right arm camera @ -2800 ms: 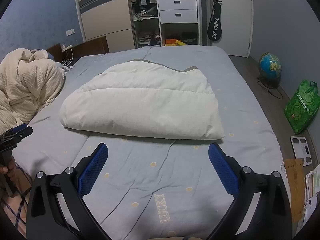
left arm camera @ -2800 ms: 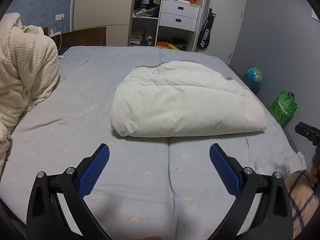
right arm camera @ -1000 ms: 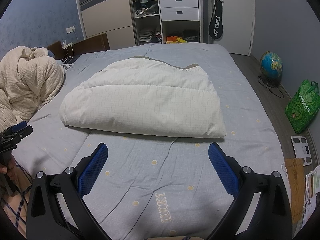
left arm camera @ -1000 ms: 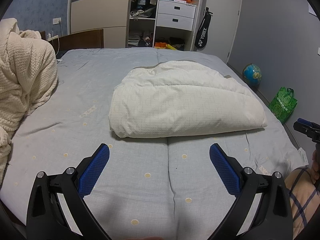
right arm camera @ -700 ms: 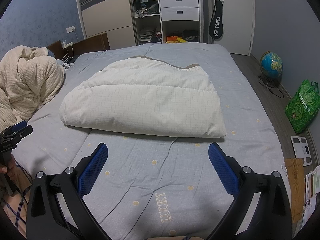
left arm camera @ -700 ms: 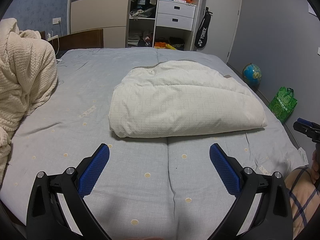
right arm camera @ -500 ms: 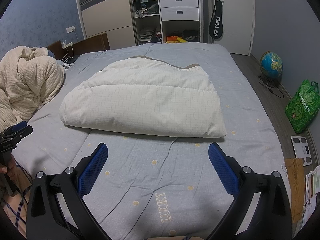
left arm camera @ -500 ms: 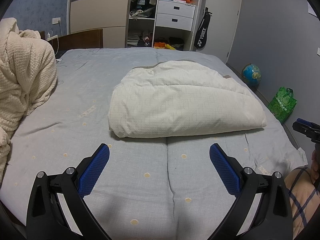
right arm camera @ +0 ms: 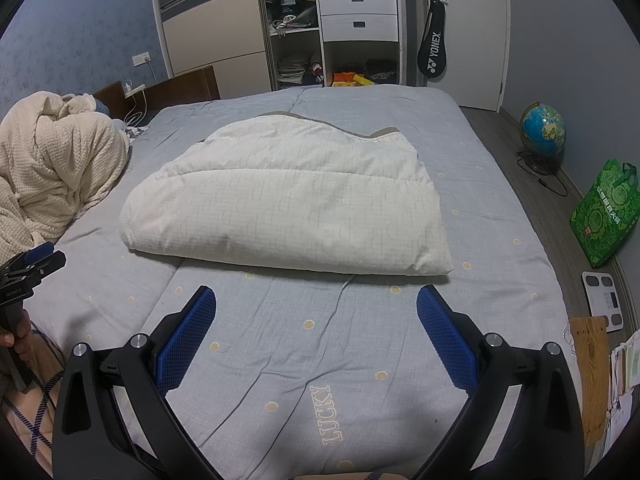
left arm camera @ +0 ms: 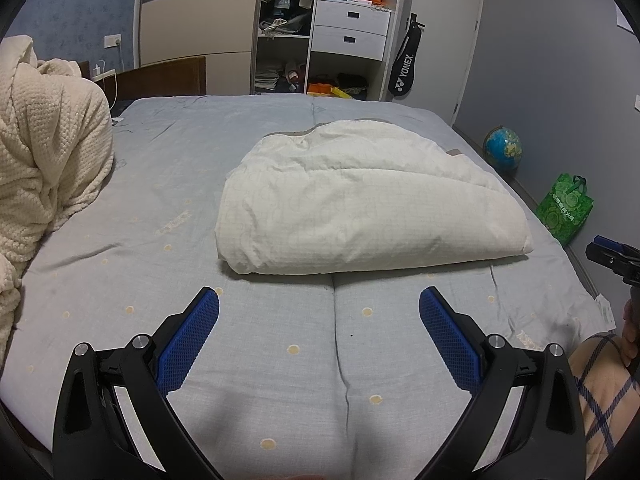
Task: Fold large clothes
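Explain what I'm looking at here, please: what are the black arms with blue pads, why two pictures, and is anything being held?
Each picture comes from a camera mounted on a handheld claw, looking forward along its two fingers; a person carries one in each hand. The left claw and right claw are both open and hold nothing. Each view also catches the other claw at its edge. Both hang above a grey bedsheet. On it lies a white quilt, already folded into a thick bundle. A crumpled cream blanket sits on the left side of the bed. A globe and a green bag stand on the floor.
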Demonstrator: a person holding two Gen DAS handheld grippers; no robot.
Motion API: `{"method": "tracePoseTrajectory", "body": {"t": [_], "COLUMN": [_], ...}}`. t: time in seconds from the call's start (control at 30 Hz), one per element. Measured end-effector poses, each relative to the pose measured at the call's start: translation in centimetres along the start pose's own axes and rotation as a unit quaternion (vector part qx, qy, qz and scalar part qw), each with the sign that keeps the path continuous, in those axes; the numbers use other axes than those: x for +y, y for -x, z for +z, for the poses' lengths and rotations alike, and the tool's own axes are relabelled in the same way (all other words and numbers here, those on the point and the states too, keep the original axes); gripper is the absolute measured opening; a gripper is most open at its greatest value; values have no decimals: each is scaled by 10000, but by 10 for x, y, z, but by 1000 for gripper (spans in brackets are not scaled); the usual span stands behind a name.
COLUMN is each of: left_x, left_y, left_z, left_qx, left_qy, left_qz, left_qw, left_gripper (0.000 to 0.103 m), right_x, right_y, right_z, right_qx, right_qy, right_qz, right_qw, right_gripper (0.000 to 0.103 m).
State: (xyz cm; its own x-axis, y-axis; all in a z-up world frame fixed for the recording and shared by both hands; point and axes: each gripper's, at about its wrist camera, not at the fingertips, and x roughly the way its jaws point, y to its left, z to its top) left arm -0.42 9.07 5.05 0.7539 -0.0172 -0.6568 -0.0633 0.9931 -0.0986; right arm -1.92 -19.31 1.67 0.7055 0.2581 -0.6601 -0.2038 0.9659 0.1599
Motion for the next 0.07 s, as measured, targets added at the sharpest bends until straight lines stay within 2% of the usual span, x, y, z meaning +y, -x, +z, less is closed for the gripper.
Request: {"method": "tracePoseTrajectory", "body": {"t": [0.07], "left_x": [0], "left_y": [0], "left_z": [0], "left_qx": [-5], "left_qy": [10], "left_qz": [-9], "left_qw": [10000], "left_gripper": [97], "right_x": [0], "right_y": [0], "right_z": [0], "right_qx": [3], "right_qy": [3], "right_qz": [4], "right_qw": [10000], "right_gripper": [95]}}
